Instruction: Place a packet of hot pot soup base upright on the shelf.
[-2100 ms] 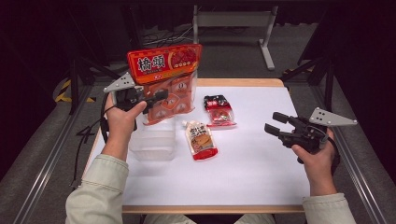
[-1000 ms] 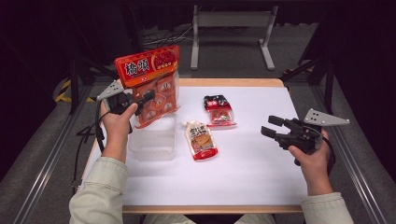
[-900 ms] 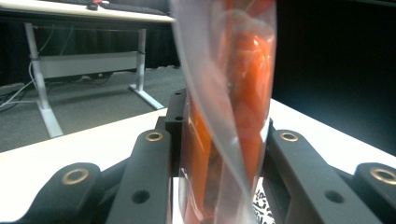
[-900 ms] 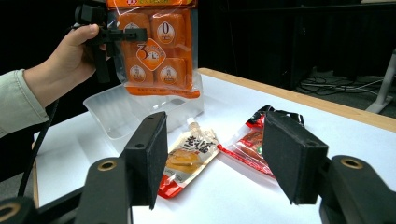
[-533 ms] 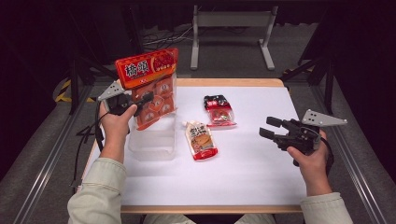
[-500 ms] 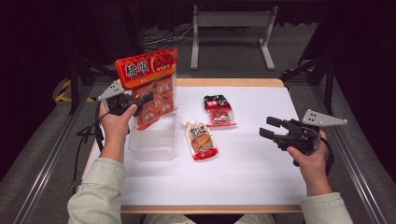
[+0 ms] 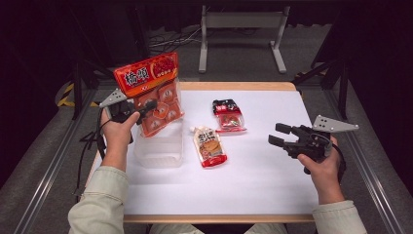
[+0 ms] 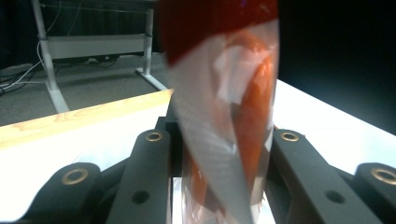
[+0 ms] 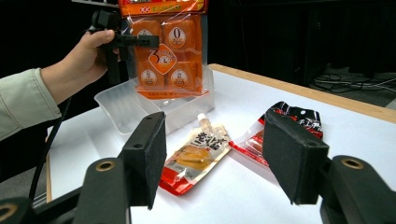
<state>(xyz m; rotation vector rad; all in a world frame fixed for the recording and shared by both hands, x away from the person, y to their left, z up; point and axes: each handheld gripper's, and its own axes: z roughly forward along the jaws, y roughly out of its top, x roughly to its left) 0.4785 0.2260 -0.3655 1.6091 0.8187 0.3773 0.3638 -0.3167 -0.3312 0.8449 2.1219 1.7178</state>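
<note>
My left gripper [image 7: 142, 108] is shut on a large red and orange snack bag [image 7: 155, 87], which hangs upright above a clear plastic container [image 7: 160, 151]. In the left gripper view the bag [image 8: 233, 116] is pinched between the two black jaws. My right gripper [image 7: 278, 135] is held open above the right side of the table, with nothing between its pads [image 9: 150, 156]. Beyond it lie a spouted pouch [image 9: 198, 154] and a red and black packet [image 9: 299, 116]. The right gripper view also has the bag [image 9: 168, 51] and the left gripper [image 9: 116, 37].
The spouted pouch [image 7: 209, 146] and the red and black packet [image 7: 228, 114] lie flat near the middle of the white table top [image 7: 253, 185]. A wooden edge [image 7: 243, 86] runs along the far side. Dark floor and a metal stand [image 7: 241, 22] lie beyond.
The left hand has carried the bag leftward and a little lower, so it now hangs over the container. The right gripper has drifted slightly left and stays open.
</note>
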